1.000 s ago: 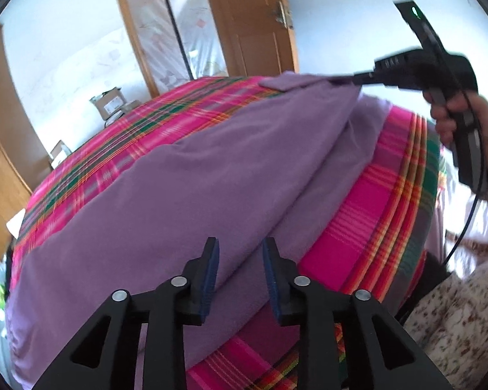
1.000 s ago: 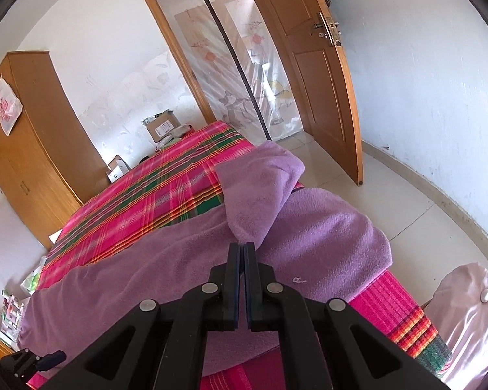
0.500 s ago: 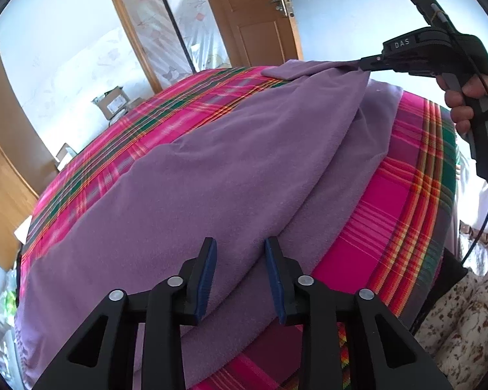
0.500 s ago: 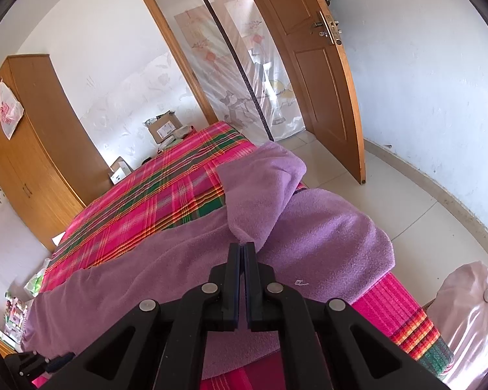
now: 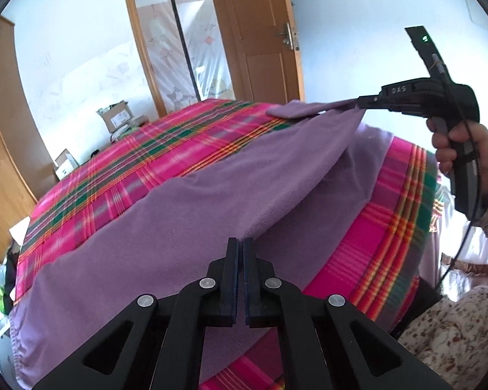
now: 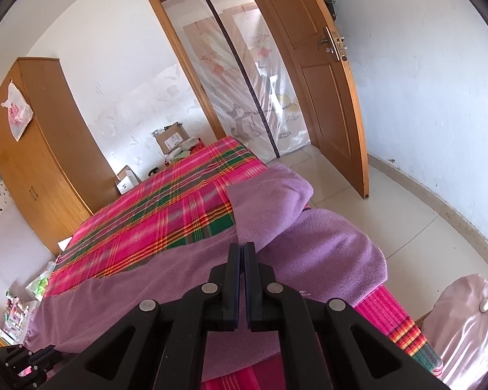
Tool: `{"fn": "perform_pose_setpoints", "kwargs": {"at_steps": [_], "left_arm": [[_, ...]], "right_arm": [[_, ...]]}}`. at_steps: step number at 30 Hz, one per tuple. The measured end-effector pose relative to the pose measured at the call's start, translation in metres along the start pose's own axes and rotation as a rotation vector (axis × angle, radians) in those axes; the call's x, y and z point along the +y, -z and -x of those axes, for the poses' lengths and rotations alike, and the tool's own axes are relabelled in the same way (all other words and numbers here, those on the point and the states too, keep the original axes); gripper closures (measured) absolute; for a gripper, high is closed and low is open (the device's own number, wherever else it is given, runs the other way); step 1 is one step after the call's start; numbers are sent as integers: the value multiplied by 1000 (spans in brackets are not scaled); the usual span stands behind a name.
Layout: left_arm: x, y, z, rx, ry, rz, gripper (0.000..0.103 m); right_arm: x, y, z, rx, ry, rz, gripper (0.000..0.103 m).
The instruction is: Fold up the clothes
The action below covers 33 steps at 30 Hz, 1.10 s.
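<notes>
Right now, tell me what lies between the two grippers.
In the left wrist view, only the purple cloth spans from the left gripper to the right gripper; both are shut on its edge.

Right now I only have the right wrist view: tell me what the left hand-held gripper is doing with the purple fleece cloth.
Observer: The left hand-held gripper has just been closing and is shut on the fold edge of the purple fleece cloth.
Operator: Describe the right hand-held gripper from the side.
Observer: The right hand-held gripper pinches a cloth corner, raised above the pink plaid bed cover.
Operator: Report the cloth between them.
Observer: One diagonal fold runs from one grip to the other.
</notes>
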<state>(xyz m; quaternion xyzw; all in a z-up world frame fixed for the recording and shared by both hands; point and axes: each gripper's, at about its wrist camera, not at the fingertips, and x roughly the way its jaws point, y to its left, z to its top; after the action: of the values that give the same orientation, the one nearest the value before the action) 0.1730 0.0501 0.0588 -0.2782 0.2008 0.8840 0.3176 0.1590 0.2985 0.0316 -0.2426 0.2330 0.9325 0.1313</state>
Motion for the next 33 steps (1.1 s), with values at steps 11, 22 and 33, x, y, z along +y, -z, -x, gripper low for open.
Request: {"fn": "perform_pose_setpoints", "kwargs": {"at_steps": [11,22,33], "left_arm": [[-9,12,3,39,1,-33,100],[-14,25,-10,95,26,-31,100],[-15,32,-17,128,38,-19,100]], "right_arm": [[-2,19,13,4,29,32,101],[-25,43,-2,99,62,-7,101],[-32,44,-9,120,63,-10,101]]}}
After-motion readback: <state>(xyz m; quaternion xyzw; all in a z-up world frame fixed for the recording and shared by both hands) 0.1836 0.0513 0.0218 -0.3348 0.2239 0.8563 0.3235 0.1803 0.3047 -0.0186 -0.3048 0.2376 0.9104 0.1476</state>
